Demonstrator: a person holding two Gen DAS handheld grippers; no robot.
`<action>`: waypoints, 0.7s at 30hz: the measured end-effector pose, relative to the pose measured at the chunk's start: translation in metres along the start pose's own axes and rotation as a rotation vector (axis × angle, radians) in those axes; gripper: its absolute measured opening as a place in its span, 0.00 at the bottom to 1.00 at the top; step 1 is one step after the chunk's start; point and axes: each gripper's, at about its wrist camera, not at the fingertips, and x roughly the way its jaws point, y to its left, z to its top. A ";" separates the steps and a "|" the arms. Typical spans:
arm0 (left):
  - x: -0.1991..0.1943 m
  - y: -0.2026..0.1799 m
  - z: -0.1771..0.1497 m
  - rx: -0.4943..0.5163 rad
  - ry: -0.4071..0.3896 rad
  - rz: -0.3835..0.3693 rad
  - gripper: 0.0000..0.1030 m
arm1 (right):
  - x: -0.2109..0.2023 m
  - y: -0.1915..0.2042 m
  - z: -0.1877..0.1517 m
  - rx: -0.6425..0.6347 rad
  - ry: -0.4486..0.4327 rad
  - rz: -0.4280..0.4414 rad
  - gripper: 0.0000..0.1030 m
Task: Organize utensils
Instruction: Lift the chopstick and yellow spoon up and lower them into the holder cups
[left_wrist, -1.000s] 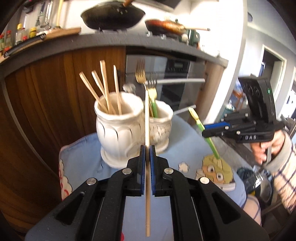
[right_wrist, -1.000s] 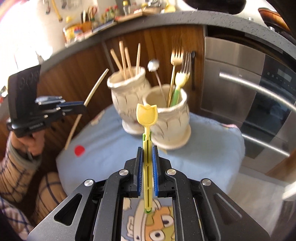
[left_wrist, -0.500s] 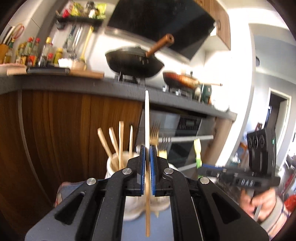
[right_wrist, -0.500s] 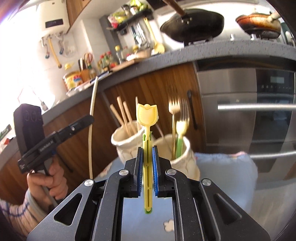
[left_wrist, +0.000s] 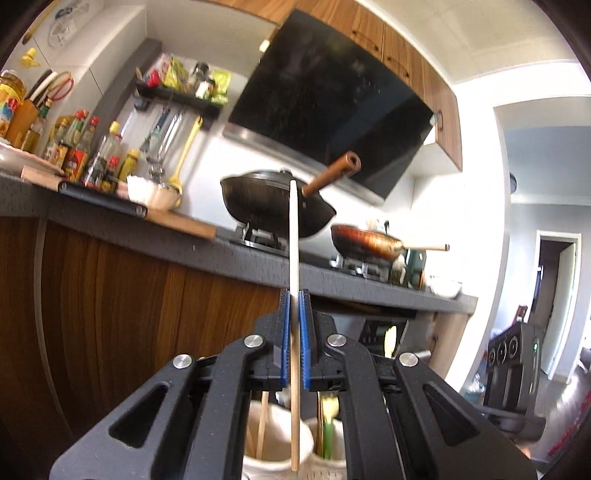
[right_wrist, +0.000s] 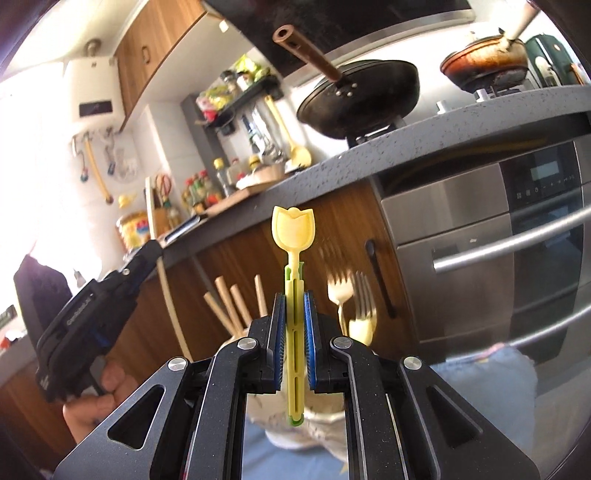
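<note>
My left gripper (left_wrist: 294, 299) is shut on a wooden chopstick (left_wrist: 293, 240) held upright; its lower end hangs over the left white ceramic holder (left_wrist: 275, 452), which holds other chopsticks. The right holder (left_wrist: 328, 461) holds forks. My right gripper (right_wrist: 294, 301) is shut on a yellow tulip-shaped plastic utensil (right_wrist: 293, 230) with a green stem, held upright in front of the white holders (right_wrist: 321, 421). Chopsticks (right_wrist: 231, 306) and forks (right_wrist: 351, 306) stick up behind it. The left gripper with its chopstick also shows in the right wrist view (right_wrist: 92, 317).
A grey counter (left_wrist: 229, 254) above wooden cabinets carries a black wok (left_wrist: 277, 206), a frying pan (left_wrist: 365, 243) and bottles. A steel oven (right_wrist: 498, 251) is at the right. A blue cloth (right_wrist: 487, 380) covers the table.
Both grippers have risen and tilted upward, so the holders dropped to the bottom of both views. The chopstick's lower end now hangs over the left holder. Both keep their utensils.
</note>
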 end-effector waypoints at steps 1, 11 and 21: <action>0.000 -0.001 0.001 0.009 -0.016 0.002 0.05 | 0.001 -0.001 -0.001 0.003 -0.011 -0.003 0.10; 0.021 -0.006 -0.025 0.096 -0.011 0.057 0.05 | 0.025 0.002 -0.015 -0.123 -0.022 -0.123 0.10; 0.023 0.010 -0.066 0.063 0.134 0.101 0.05 | 0.028 -0.002 -0.041 -0.182 0.046 -0.199 0.10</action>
